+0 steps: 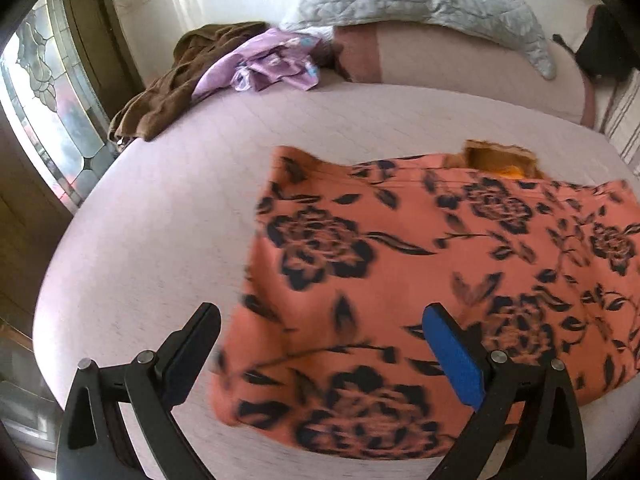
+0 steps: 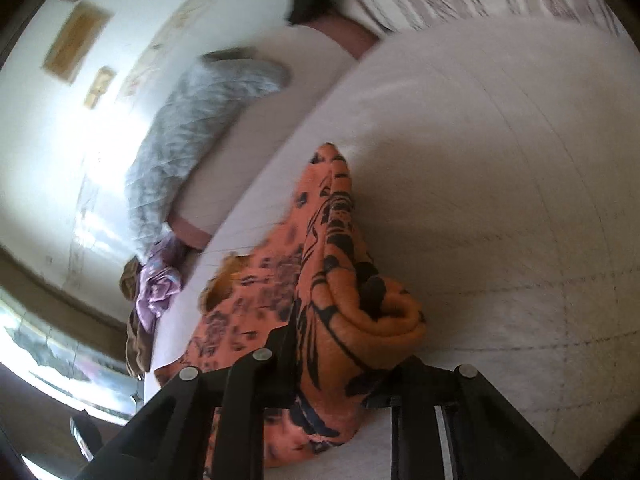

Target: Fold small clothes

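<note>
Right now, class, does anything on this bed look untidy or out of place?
Yes. The orange floral garment is bunched into a thick roll where the right hand-held gripper pinches it, not flat. Brown and purple clothes lie crumpled in a heap at the bed's far corner. The left hand-held gripper is open.

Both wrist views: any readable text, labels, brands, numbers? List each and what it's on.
None readable in either view.
Orange floral garment: black flower print only, no label showing.
Framed pictures on the wall: too blurred to tell if they carry text.
Purple clothes and brown clothes: no lettering visible.
Left gripper, right gripper: no markings visible.
</note>
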A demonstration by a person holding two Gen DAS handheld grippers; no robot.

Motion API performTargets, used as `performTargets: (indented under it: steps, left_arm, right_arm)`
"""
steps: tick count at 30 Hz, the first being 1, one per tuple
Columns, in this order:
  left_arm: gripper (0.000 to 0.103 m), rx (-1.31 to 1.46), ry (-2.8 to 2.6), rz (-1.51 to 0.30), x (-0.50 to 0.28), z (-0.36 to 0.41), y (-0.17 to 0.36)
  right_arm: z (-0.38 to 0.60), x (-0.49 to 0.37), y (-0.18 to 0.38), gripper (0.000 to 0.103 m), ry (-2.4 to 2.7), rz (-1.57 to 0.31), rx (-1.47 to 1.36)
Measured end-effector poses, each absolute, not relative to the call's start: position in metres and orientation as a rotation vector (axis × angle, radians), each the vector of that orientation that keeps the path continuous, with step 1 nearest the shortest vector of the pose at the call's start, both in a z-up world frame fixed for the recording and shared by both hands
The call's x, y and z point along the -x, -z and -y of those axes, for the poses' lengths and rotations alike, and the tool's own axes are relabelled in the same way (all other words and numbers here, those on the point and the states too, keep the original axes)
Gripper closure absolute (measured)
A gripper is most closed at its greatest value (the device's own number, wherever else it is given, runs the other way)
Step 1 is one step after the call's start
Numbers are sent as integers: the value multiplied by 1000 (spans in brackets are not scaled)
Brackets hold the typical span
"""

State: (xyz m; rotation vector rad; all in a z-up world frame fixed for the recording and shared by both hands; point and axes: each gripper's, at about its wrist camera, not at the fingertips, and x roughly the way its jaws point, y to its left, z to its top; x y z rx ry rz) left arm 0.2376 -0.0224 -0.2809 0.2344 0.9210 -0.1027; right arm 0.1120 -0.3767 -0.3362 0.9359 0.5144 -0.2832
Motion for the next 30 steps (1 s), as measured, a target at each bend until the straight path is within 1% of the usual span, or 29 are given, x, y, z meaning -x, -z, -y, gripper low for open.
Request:
performTargets:
  steps: [4,5,7,9,17,20,26,27,30]
  left_arm:
    - [2,-287,77,-969,-255,6,296]
    - [2,-271,105,-1013,-263,0,306]
    - [1,-175,164,-1089,-274,-11,316]
    - [1,-64,191,-1134,-282,-29,315]
    - [1,10,121,-1095,-297,-84,300]
    - [2,129,170,-1115,-307,-107,298]
    - [2,363,295,-1092,-328,-141,286]
    - [2,389,316,-1098,-331,-141,286]
    - [2,426,425,-1123,-332,-122,286]
  right_arm:
    - [346,-128,304,82,224,-517,-890]
    - [337,-132,297,82,208,-516,-879]
    - [317,-141,284,82,176,-523,-854]
    - [297,-150,276,82,145,-532,-836]
    - [205,-184,256,82,-21,-563,-776]
    - [165,-194,265,82,-93,-611,-740]
    - [109,-208,331,82,-119,-794,-647]
    - [108,-206,338,82,-125,-792,-639]
    - [100,-202,333,82,-125,-767,-554]
